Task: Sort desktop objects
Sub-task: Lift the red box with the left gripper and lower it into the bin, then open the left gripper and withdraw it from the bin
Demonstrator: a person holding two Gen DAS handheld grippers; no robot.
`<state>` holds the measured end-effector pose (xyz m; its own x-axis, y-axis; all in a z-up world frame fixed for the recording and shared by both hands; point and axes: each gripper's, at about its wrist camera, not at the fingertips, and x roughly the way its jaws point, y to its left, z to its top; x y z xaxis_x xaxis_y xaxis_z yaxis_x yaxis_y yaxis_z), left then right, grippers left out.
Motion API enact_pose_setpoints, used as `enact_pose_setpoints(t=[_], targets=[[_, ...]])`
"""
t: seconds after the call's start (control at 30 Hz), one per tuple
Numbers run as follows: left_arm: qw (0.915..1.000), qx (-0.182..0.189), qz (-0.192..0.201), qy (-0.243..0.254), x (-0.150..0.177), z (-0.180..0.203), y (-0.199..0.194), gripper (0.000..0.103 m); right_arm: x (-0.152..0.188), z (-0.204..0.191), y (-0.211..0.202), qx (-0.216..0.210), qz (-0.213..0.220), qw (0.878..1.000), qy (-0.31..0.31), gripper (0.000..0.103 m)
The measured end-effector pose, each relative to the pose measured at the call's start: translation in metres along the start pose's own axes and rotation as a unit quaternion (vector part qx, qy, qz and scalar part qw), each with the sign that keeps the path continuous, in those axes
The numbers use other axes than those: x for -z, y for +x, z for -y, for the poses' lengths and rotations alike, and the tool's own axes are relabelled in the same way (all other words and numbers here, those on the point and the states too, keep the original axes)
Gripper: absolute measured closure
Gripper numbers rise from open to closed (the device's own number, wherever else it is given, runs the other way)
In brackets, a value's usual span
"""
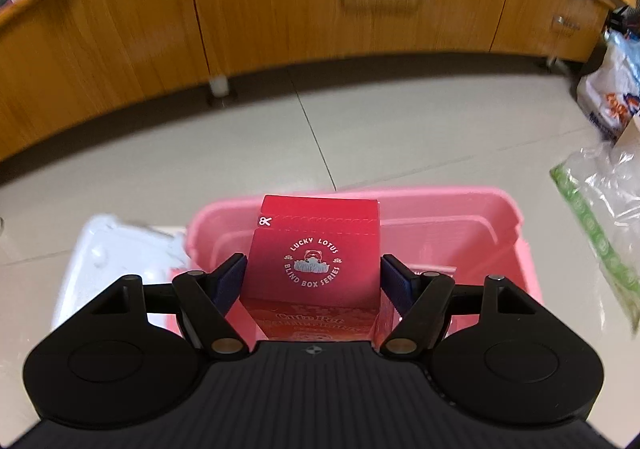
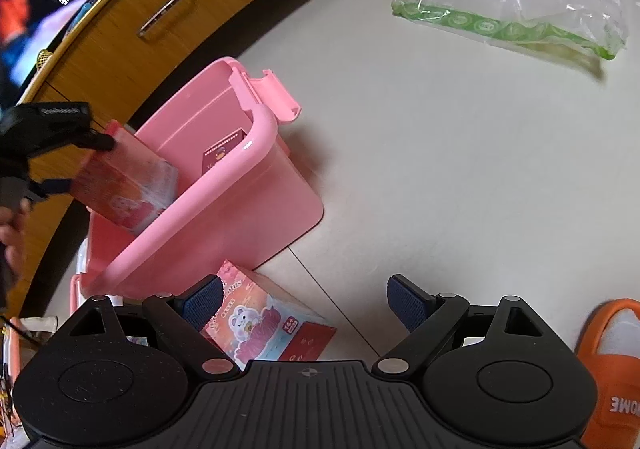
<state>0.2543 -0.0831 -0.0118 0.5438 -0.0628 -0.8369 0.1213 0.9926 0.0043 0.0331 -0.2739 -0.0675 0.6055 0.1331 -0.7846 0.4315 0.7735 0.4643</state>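
My left gripper (image 1: 312, 273) is clamped on a red blind box (image 1: 316, 257), its blue pads pressed against the box's two sides. I hold the box above the open pink bin (image 1: 496, 209), over the bin's near rim. In the right wrist view the same box (image 2: 120, 185) hangs tilted over the bin's (image 2: 248, 193) left end, with its lower corner dipping below the rim. A hand (image 2: 12, 225) shows at the left edge of that view, behind the left gripper (image 2: 76, 161).

Inside the bin a small dark red card-like packet (image 2: 222, 155) leans against the far wall. The bin stands on the tiled floor (image 2: 440, 177), close to a wooden cabinet (image 1: 280, 9). A white lid-like piece (image 1: 116, 249) lies on the floor just beside the bin's left end.

My right gripper (image 2: 308, 305) is spread wide and holds nothing. A second blind box (image 2: 264, 325), pink with a bear picture, lies on the floor beside the bin's near wall, next to the right gripper's left finger. A clear plastic bag with a green strip (image 2: 516, 9) lies well apart on the floor, and an orange slipper (image 2: 612, 361) sits at the lower right.
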Motion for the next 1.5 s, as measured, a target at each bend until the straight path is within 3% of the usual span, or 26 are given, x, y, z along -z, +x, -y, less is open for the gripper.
enact_pose_setpoints(t=[0.27, 0.53, 0.57, 0.67, 0.9, 1.37, 1.5], targets=[[0.9983, -0.008, -0.057, 0.009, 0.021, -0.002, 0.045, 0.029, 0.001, -0.010, 0.013, -0.005, -0.013, 1.000, -0.020, 0.016], [0.9963, 0.002, -0.086, 0.006, 0.037, -0.005, 0.052, 0.030, 0.006, -0.005, 0.018, 0.001, -0.023, 1.000, -0.014, 0.016], [0.9961, 0.003, -0.088, 0.007, 0.038, -0.004, 0.051, 0.028, 0.006, -0.004, 0.018, 0.001, -0.023, 1.000, -0.013, 0.016], [0.9958, -0.007, -0.090, 0.009, 0.041, -0.002, 0.045, 0.009, 0.006, -0.006, 0.017, 0.001, -0.024, 1.000, -0.016, 0.016], [0.9984, -0.012, -0.052, 0.017, 0.037, -0.010, 0.005, 0.008, 0.004, -0.012, 0.009, -0.002, -0.025, 0.999, -0.040, 0.016], [0.9993, -0.003, 0.020, -0.032, 0.083, -0.050, -0.120, 0.003, 0.013, -0.034, -0.028, -0.002, -0.019, 0.995, -0.099, 0.015], [0.9972, -0.010, 0.023, -0.070, 0.115, -0.074, -0.143, 0.002, 0.017, -0.037, -0.033, 0.000, -0.020, 0.995, -0.099, 0.014]])
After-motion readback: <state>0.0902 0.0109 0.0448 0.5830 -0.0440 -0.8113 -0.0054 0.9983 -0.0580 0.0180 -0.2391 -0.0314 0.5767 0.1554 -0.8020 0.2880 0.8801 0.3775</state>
